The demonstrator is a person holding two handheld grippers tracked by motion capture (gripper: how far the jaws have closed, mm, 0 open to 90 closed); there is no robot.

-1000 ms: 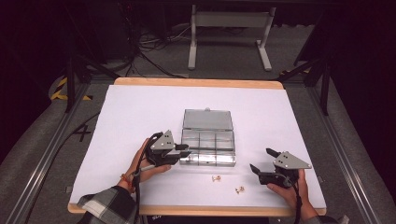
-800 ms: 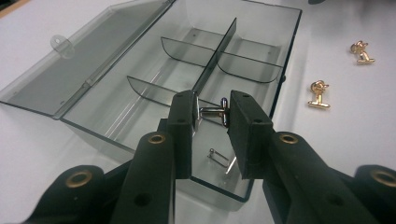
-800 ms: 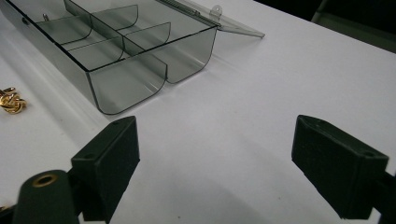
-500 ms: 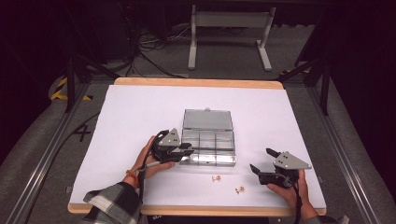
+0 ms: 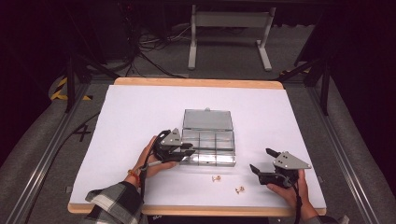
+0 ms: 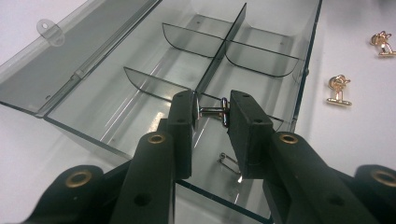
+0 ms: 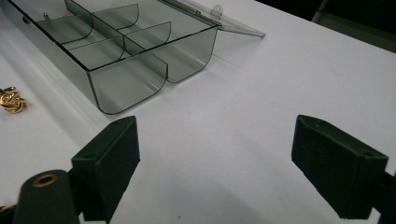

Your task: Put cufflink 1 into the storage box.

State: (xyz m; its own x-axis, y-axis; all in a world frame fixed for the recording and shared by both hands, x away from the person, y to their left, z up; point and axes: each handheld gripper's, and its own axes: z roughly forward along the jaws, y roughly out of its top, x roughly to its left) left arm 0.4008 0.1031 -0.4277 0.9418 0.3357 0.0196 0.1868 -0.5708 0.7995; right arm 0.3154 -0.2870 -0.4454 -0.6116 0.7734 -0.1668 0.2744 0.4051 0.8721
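The white-covered table [image 5: 140,112] carries a clear smoke-grey plastic organiser box with divided compartments [image 5: 208,144], sitting at the middle of the high view with its lid [image 5: 207,120] folded flat toward the top of the frame. The left gripper [image 5: 186,150] hovers over the box's lower left corner, while the right gripper [image 5: 261,166] rests at the lower right of that view, well apart from the box, its jaws spread wide with nothing between them, as the right gripper view confirms. In the left gripper view the small silver cufflink with a bar toggle [image 6: 212,111] sits at the centre of the frame, pinched crosswise between the two black jaws, its post bridging the gap and its ends against the pads; it hangs above the near compartment of the box [image 6: 140,116], close to the central divider. The step in hand looks like setting this cufflink into a compartment, and doing it well likely means keeping the jaws level, lowering until the piece is clearly below the divider's top edge and on one side of it, then easing the jaws apart gently so it drops rather than flicks out. Two small gold cufflinks [image 5: 216,178] [image 5: 240,189] lie on the table just below the box, at the upper right in the left gripper view [image 6: 339,89].
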